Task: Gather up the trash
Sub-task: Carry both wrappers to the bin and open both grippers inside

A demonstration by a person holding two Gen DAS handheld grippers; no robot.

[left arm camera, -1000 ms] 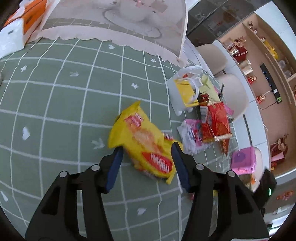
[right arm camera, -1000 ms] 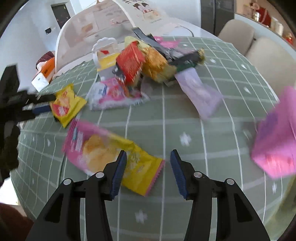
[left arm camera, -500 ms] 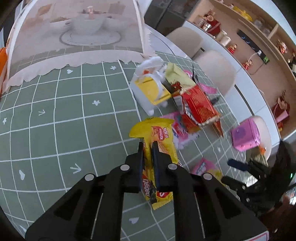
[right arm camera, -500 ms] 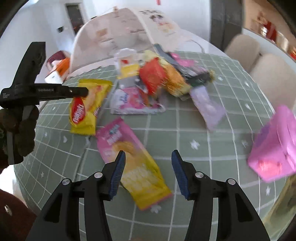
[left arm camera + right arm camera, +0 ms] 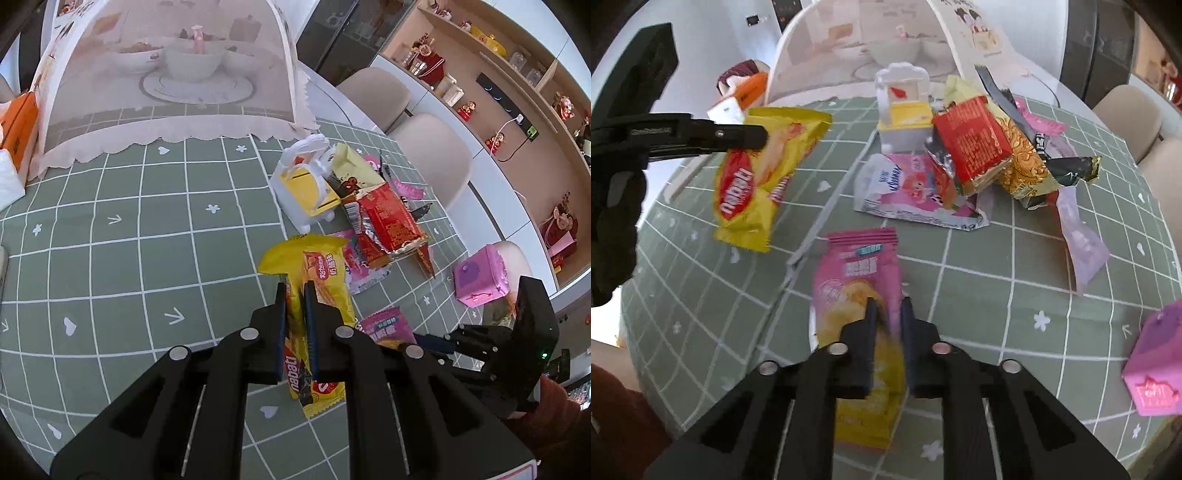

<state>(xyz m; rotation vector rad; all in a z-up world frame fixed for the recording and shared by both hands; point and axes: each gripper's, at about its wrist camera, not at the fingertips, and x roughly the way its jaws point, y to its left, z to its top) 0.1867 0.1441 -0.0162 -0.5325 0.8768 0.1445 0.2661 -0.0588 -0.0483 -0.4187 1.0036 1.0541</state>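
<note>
Left gripper (image 5: 294, 295) squeezed tight on a yellow snack bag (image 5: 314, 291), held up over the green checked tablecloth (image 5: 147, 229); just behind, a heap of wrappers with a red packet (image 5: 388, 221) on top, beside a little white and yellow bin (image 5: 306, 188); farther back, a mesh food cover (image 5: 166, 74) over white bowls; off to the right, a pink box (image 5: 480, 277), and the right gripper (image 5: 428, 341) closed on a pink bag (image 5: 388, 326).

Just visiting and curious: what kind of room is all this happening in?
Most likely a home dining room. A round table in a green checked tablecloth holds a mesh food cover over bowls, padded dining chairs stand around it, and wall shelves carry ornaments. Snack wrappers litter the table.
</note>
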